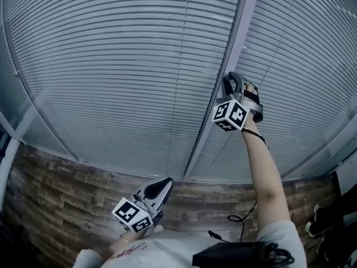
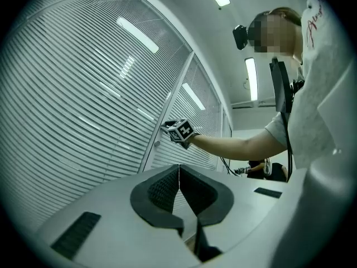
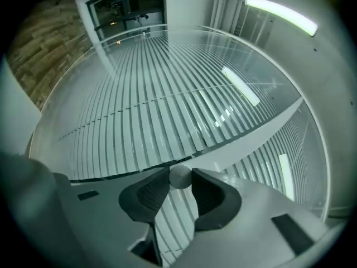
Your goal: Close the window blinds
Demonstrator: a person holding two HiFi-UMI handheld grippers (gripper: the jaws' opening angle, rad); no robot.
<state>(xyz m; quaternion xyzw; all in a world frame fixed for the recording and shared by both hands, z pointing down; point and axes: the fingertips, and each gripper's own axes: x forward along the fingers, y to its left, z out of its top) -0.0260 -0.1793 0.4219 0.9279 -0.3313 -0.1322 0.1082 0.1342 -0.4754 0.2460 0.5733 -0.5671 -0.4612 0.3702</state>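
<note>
Pale horizontal window blinds (image 1: 122, 66) hang behind glass on both sides of a grey upright frame post (image 1: 207, 134). My right gripper (image 1: 231, 77) is raised to that post. In the right gripper view, a small round silver knob (image 3: 179, 178) sits between the two dark pads, which press on its sides, so my right gripper (image 3: 179, 171) is shut on it. The blinds (image 3: 156, 105) have slats tilted partly open. My left gripper (image 1: 166, 181) hangs low near my body, away from the blinds. Its pads (image 2: 164, 188) meet with nothing between them.
A wood-patterned strip (image 1: 67, 194) runs below the glass. A black pack (image 1: 234, 254) and a thin cable (image 1: 241, 216) are at my waist. Dark shoes (image 1: 318, 222) lie at the right. Another person's arm (image 2: 262, 169) shows far off.
</note>
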